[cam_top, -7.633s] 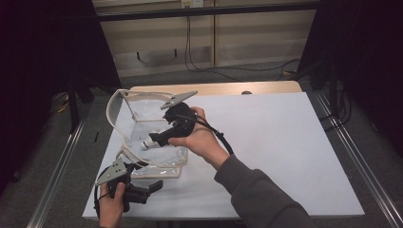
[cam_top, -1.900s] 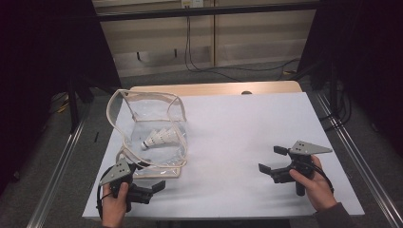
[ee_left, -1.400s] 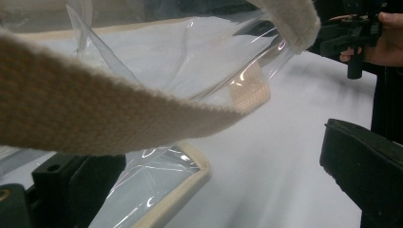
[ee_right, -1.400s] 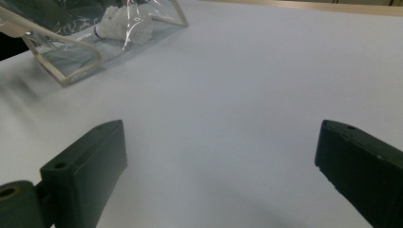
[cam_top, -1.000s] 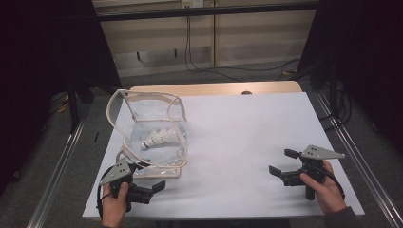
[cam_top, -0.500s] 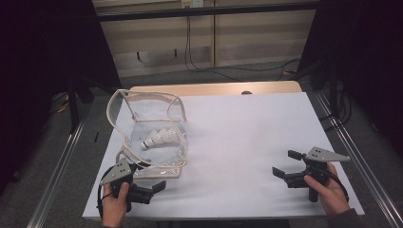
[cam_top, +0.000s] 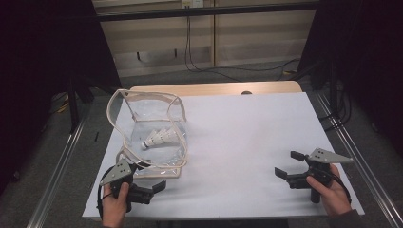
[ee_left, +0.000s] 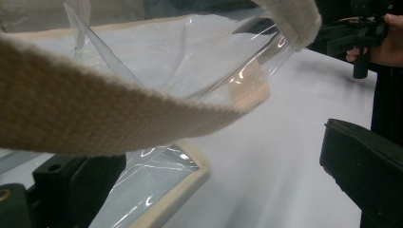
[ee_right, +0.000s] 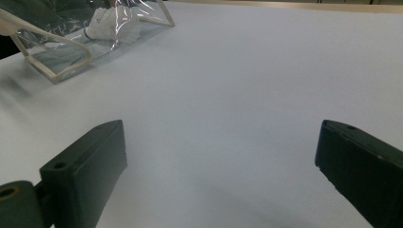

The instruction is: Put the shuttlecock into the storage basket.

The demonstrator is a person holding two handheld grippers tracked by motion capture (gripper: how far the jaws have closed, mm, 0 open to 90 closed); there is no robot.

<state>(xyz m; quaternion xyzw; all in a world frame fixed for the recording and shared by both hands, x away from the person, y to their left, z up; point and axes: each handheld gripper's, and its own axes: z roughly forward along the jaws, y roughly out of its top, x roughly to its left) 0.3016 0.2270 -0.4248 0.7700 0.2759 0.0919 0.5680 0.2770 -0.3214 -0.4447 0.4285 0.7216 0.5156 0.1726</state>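
A clear plastic bag [cam_top: 124, 127] with beige trim stands open at the table's left. A white shuttlecock [cam_top: 159, 138] lies inside it on the bottom. My left gripper [cam_top: 149, 177] sits at the bag's near corner, open, with that corner and the beige strap [ee_left: 95, 123] between and over its wide jaws. In the left gripper view the left gripper [ee_left: 209, 152] points along the bag's edge. My right gripper [cam_top: 288, 164] rests at the front right, open, holding nothing. From the right gripper [ee_right: 218, 128] I see the bag [ee_right: 57, 57] and the shuttlecock [ee_right: 114, 23] far off.
A white sheet [cam_top: 247, 137] covers the table, with bare wood [cam_top: 214, 89] at its back edge. Metal rails [cam_top: 351, 152] run along both sides. Cables [cam_top: 199, 61] lie on the floor behind. The other hand and its gripper [ee_left: 361, 33] show far off in the left gripper view.
The right hand, earlier reaching into the bag, has pulled back to the front right, drifting slightly farther right over the last second. The shuttlecock stays in the bag. The left gripper is unmoved.
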